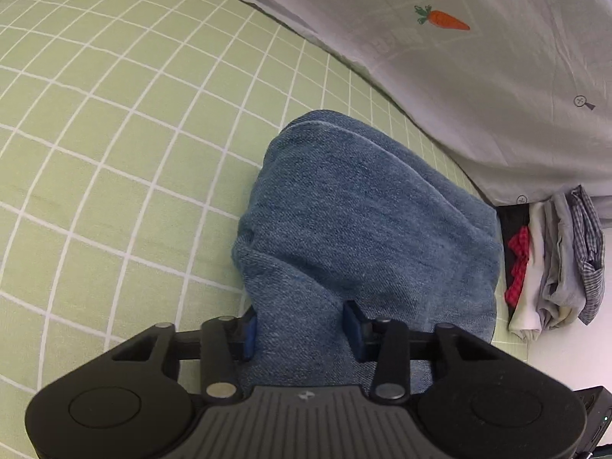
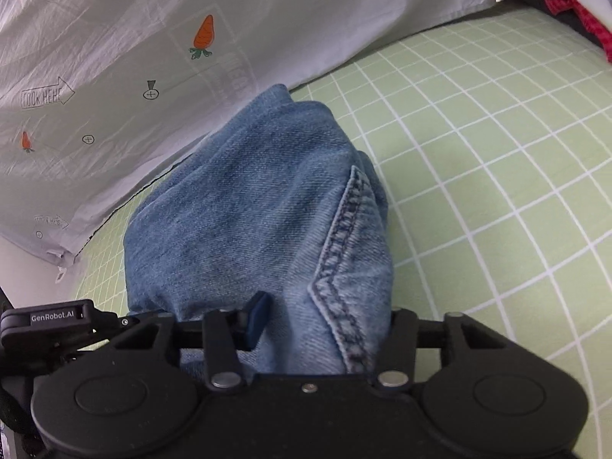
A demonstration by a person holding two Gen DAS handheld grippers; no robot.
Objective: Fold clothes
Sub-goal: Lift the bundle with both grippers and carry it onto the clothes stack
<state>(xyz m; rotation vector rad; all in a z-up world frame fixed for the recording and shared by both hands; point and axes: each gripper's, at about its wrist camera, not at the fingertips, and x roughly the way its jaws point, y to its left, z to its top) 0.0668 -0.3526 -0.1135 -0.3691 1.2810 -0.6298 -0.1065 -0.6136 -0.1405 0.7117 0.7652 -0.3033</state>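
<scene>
A pair of blue jeans (image 1: 363,222) hangs from both grippers over a green checked bed sheet (image 1: 114,134). My left gripper (image 1: 302,329) is shut on a bunch of the denim between its blue pads. In the right wrist view the jeans (image 2: 248,210) show a stitched seam, and my right gripper (image 2: 325,325) is shut on the denim; its right finger is hidden behind the cloth. The lower end of the jeans drapes away from both cameras toward the sheet (image 2: 478,153).
A grey quilt with carrot prints (image 1: 478,57) lies along the far side of the bed and also shows in the right wrist view (image 2: 134,76). A stack of folded clothes (image 1: 554,264), red, white, grey and checked, stands at the bed's corner.
</scene>
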